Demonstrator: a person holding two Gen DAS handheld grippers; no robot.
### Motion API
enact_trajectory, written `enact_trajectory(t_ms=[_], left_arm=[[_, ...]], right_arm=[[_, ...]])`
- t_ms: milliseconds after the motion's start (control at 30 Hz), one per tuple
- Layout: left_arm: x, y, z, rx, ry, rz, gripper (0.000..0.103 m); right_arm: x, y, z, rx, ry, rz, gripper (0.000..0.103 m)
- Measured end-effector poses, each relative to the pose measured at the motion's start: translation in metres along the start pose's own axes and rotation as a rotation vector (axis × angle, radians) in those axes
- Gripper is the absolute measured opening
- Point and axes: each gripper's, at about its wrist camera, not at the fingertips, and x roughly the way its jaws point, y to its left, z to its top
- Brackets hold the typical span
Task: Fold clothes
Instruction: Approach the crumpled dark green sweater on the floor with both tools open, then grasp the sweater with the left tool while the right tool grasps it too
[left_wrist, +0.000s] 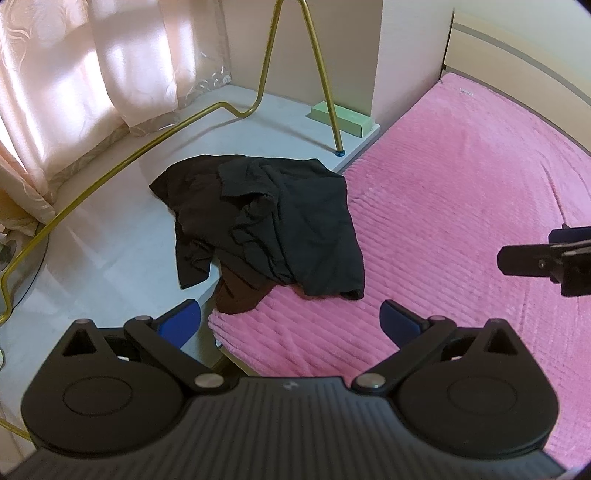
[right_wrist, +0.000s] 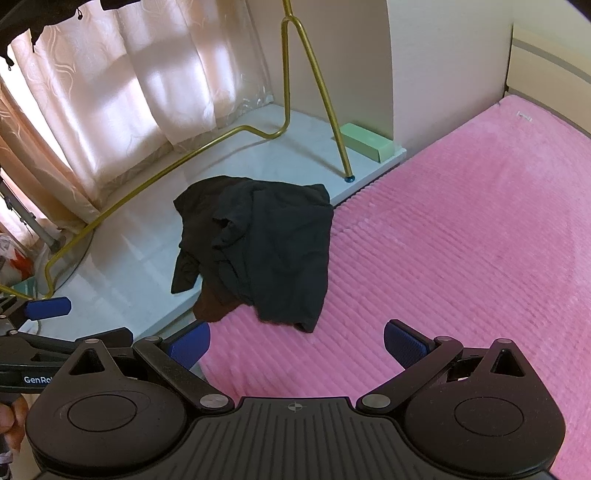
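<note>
A crumpled pile of black clothes (left_wrist: 273, 221) lies half on the pink bed cover (left_wrist: 461, 206) and half on the white ledge (left_wrist: 110, 251) beside it; a brown garment (left_wrist: 236, 295) pokes out underneath at the near edge. My left gripper (left_wrist: 290, 325) is open and empty, just short of the pile. The same pile (right_wrist: 266, 243) shows in the right wrist view, ahead of my right gripper (right_wrist: 297, 345), which is open and empty over the bed cover (right_wrist: 461, 240). The left gripper's blue fingers (right_wrist: 50, 308) show at the left edge there.
A gold metal clothes rack (left_wrist: 325, 81) stands on the ledge behind the pile, with a green box (left_wrist: 340, 118) at its foot. Pink curtains (left_wrist: 92, 74) hang at the left. A wooden headboard (left_wrist: 517, 55) bounds the bed at the far right.
</note>
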Motion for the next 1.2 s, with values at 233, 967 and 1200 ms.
enact_trajectory(t_ms=[233, 967, 1200], left_arm=[[0.004, -0.005, 0.004, -0.002, 0.01, 0.007, 0.102], [0.023, -0.008, 0.009, -0.066, 0.014, 0.101, 0.101], [0.086, 0.013, 0.033, 0.086, -0.012, 0.101, 0.101]], right_arm=[[0.005, -0.006, 0.004, 0.006, 0.016, 0.014, 0.103], [0.026, -0.023, 0.023, -0.197, -0.049, 0.072, 0.102], [0.07, -0.016, 0.029, -0.327, -0.106, 0.035, 0.102]])
